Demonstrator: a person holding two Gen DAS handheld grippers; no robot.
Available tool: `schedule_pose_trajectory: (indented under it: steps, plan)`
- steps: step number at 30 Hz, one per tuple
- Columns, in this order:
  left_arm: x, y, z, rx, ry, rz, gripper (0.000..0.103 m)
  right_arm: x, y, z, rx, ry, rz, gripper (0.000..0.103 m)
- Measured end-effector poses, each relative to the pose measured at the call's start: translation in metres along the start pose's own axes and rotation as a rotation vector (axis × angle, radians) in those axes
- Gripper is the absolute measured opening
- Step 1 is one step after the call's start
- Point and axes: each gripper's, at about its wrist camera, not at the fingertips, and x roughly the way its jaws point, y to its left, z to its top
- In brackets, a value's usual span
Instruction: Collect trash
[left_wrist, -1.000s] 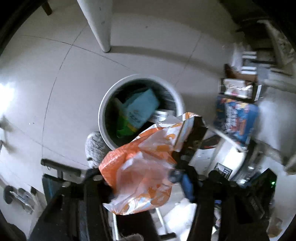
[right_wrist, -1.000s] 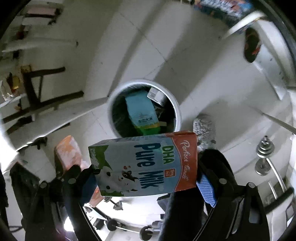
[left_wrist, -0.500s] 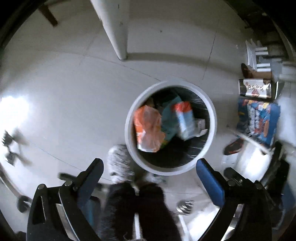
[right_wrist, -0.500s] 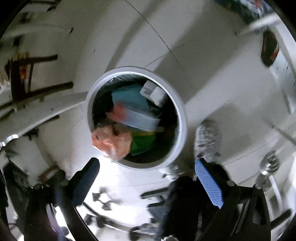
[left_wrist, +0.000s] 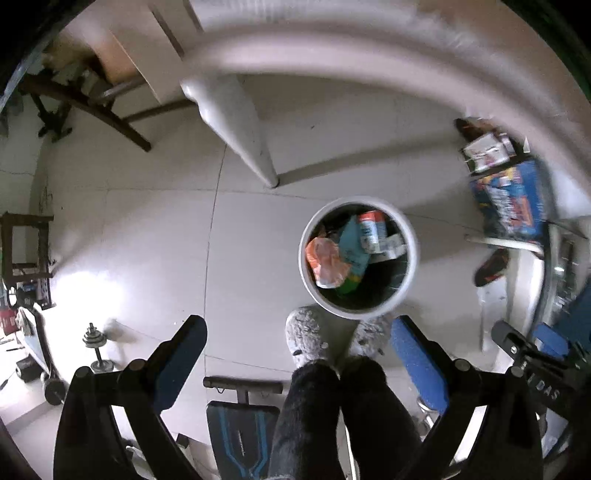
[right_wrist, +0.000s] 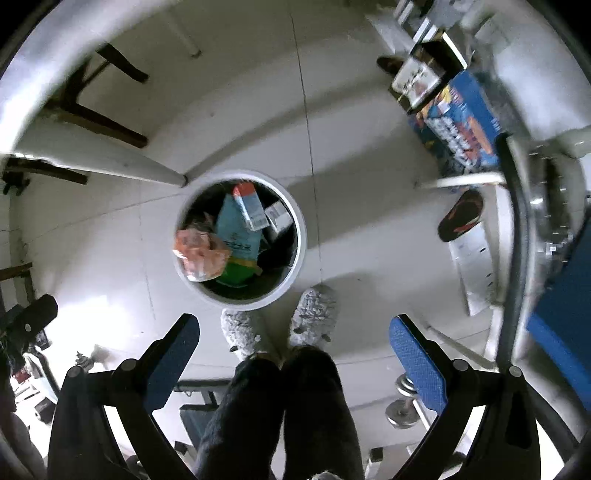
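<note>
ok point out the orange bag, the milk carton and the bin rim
orange bag (left_wrist: 325, 260), left wrist view, middle of the crumpled plastic
milk carton (right_wrist: 251, 206), right wrist view, its pale front face
bin (left_wrist: 413, 254), left wrist view, right side of the white rim

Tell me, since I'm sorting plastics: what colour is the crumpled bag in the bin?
Orange with whitish patches; the crumpled bag shows best in the right wrist view.

Orange bag (left_wrist: 325, 263), milk carton (left_wrist: 372, 229) inside white bin (left_wrist: 413, 254).
</note>
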Motion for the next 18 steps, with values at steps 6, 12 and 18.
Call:
schedule_pose_trajectory:
  steps: [6, 12, 18]
  plan:
    - [-0.102, -0.006, -0.017, 0.051, -0.06, -0.028, 0.102, -0.108, 0.001, -0.021, -0.005, -0.04, 0.04, 0.103]
    - [-0.182, -0.015, -0.029, 0.096, -0.1, -0.073, 0.102, -0.211, -0.001, -0.045, -0.031, -0.072, 0.101, 0.103]
    - [-0.249, -0.016, -0.041, 0.099, -0.137, -0.15, 0.102, -0.302, -0.009, -0.065, -0.057, -0.101, 0.173, 0.103]
